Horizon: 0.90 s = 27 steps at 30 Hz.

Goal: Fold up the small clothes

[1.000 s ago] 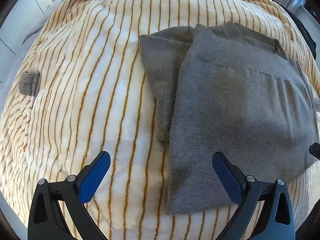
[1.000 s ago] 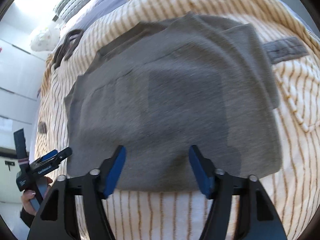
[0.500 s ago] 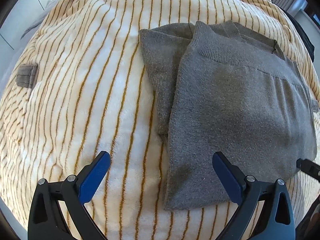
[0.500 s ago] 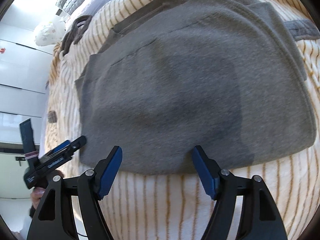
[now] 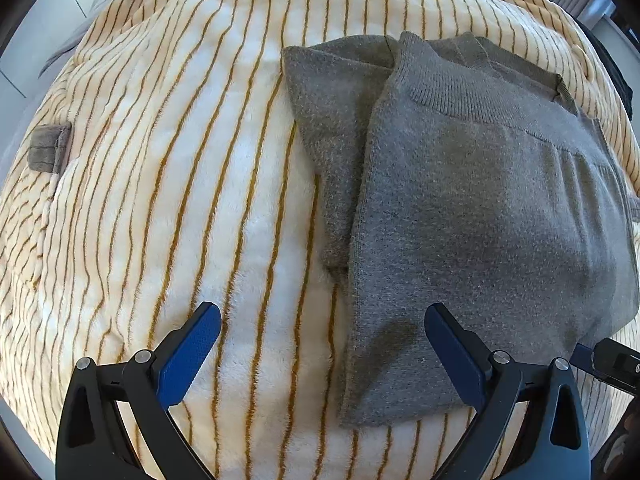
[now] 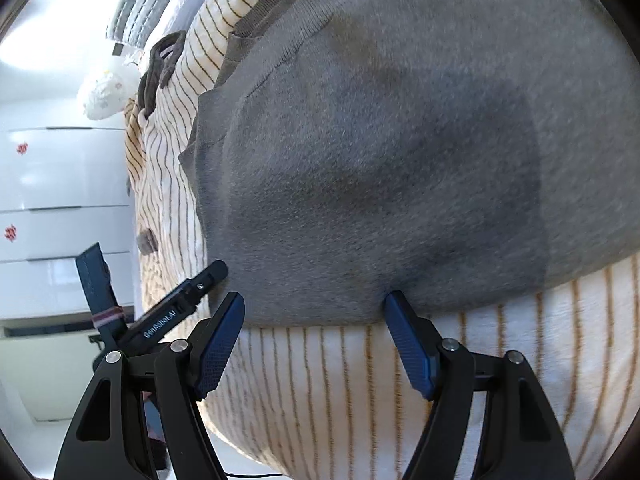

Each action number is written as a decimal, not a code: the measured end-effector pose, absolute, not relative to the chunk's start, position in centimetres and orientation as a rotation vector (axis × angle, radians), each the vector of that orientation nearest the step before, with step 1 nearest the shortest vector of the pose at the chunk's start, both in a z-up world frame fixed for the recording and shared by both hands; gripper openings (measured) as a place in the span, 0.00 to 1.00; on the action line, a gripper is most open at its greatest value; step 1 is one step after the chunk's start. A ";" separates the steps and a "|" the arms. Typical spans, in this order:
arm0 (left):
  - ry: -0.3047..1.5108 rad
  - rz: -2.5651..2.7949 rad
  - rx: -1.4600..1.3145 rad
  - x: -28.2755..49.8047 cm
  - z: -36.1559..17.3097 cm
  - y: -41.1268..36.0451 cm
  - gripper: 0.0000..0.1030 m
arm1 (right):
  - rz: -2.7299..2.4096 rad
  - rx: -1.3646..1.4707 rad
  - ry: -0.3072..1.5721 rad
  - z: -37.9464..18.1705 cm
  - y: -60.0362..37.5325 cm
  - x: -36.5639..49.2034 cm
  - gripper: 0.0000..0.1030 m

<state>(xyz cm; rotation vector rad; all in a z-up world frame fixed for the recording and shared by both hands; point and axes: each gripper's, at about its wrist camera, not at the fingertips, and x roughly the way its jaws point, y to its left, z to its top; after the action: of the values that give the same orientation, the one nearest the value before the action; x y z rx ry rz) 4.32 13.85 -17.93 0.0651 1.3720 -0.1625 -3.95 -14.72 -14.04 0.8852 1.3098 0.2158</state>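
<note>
1. A grey knitted garment (image 5: pixel 480 208), folded flat, lies on a cream blanket with ochre stripes (image 5: pixel 180 180). In the left wrist view it fills the field from 12 round to 5 o'clock, with its ribbed band at 1 o'clock.
2. A darker grey layer (image 5: pixel 328 120) shows from under the garment's left edge, at about 12 o'clock.
3. The left claw (image 5: pixel 322 356) stands wide open and holds nothing. Its blue pads straddle the garment's near left corner: one is over bare blanket at 7 o'clock, the other over the knit at 5 o'clock.
4. The right claw (image 6: pixel 314 340) is also wide open and empty, with both pads at the garment's near hem; whether they touch it cannot be told.
5. In the right wrist view the left claw (image 6: pixel 180 304) reaches in from 8 o'clock, its tip just beside the garment's corner.
6. White drawers (image 6: pixel 64 200) stand at 9 o'clock.
</note>
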 end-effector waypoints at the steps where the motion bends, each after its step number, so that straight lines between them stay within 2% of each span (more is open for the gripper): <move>1: 1.373 -0.166 0.063 4.5 -18.1 13.9 0.99 | 0.218 0.896 1.308 -14.1 -14.7 -3.9 0.74; 11: 1.322 -0.218 -0.112 6.9 -17.4 17.6 0.99 | 0.312 1.062 1.296 -15.9 -12.1 -3.2 0.76; 20: 1.339 -0.233 -0.239 6.4 -17.1 19.5 0.99 | 0.276 1.224 1.162 -17.3 -10.5 -1.5 0.76; 24: 1.329 -0.232 -0.241 6.3 -16.7 19.6 0.99 | 0.289 1.284 1.182 -17.6 -10.6 -2.6 0.76; 27: 1.323 -0.239 -0.240 6.4 -16.4 19.6 0.99 | 0.286 1.227 1.242 -17.5 -10.3 -3.9 0.76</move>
<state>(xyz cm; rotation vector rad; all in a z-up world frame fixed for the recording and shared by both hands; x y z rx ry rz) 6.41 19.65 -16.43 -0.2396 1.3230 -0.2395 -3.90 -10.34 -17.46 1.2271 1.2418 0.2861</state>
